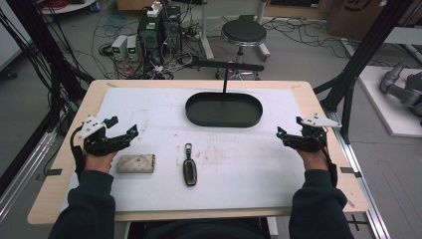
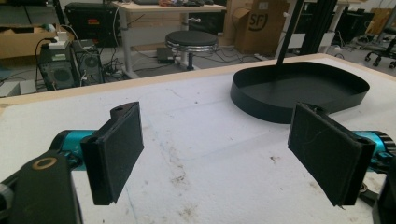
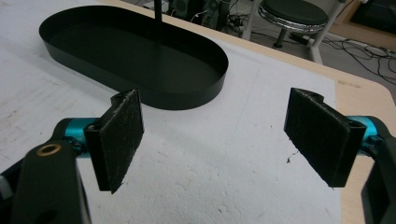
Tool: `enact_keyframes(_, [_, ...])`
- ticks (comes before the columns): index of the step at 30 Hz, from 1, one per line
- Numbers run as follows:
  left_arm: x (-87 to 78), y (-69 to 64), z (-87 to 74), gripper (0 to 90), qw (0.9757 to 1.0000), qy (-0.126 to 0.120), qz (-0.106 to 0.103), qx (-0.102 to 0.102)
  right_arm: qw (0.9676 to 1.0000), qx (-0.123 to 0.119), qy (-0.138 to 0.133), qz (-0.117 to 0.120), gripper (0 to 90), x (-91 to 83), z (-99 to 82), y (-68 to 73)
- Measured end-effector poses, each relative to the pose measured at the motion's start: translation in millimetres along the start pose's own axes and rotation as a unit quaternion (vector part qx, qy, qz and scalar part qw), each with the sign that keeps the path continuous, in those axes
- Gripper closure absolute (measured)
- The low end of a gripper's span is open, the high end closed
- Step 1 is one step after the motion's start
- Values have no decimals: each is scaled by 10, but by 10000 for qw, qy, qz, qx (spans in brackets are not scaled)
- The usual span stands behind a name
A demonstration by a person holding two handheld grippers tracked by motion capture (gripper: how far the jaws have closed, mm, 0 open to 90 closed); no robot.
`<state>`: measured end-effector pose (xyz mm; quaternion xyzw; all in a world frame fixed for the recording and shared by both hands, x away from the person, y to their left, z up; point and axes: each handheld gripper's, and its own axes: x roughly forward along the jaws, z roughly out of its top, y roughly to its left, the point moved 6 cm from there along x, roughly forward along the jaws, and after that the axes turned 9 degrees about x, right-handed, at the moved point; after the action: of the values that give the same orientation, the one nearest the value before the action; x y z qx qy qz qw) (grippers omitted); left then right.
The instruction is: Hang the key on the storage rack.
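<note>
The white padded mat [image 1: 239,164] covering the wooden table [image 1: 318,99] carries 3 loose items. A black oval metal tray [image 1: 224,109] with a thin upright post lies at the far centre, ahead of both tools and between them; in the left gripper view it sits ahead and to the right of the jaws [image 2: 299,91], in the right gripper view ahead and to the left [image 3: 135,60]. Nothing stands between either tool and the items.

The left gripper [image 1: 124,134] hovers over the left edge of the mat, jaws spread wide and empty (bare mat shows between the 2 pads in its own view). A beige quilted fabric key pouch [image 1: 136,163] lies flat just beside it, slightly nearer the person and toward the centre, not touching. A black car key fob with a metal ring [image 1: 189,167] lies farther toward the centre, well apart from the pouch.

The right gripper [image 1: 284,135] hovers near the right edge of the mat, jaws likewise spread with nothing between them, well apart from the fob.
</note>
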<state>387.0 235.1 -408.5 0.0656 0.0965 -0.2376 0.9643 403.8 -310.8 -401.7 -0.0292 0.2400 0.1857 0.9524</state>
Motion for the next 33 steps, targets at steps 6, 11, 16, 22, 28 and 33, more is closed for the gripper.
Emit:
enact_keyframes(6, [36, -91, 22, 183, 9999, 84, -60, -81, 10000, 16, 2, 23, 203, 21, -3, 3])
enact_keyframes(11, [101, -246, 38, 183, 9993, 220, -281, -112, 10000, 43, 20, 31, 202, 33, -8, -3])
enact_keyframes(16, [247, -573, -5, 183, 9963, 558, -652, 14, 10000, 73, 11, -10, 203, 29, -14, -11])
enact_keyframes(22, [396, -886, -50, 183, 9912, 833, -1000, 237, 10000, -22, 46, -21, 203, 44, -21, 24])
enact_keyframes(28, [508, -1221, -191, 226, 9811, 1298, -1404, 295, 10000, -21, 42, -40, 203, 32, -17, 60])
enact_keyframes(33, [556, -1441, -246, 286, 9741, 1594, -1581, 282, 10000, -72, 49, 0, 203, 38, -14, 104])
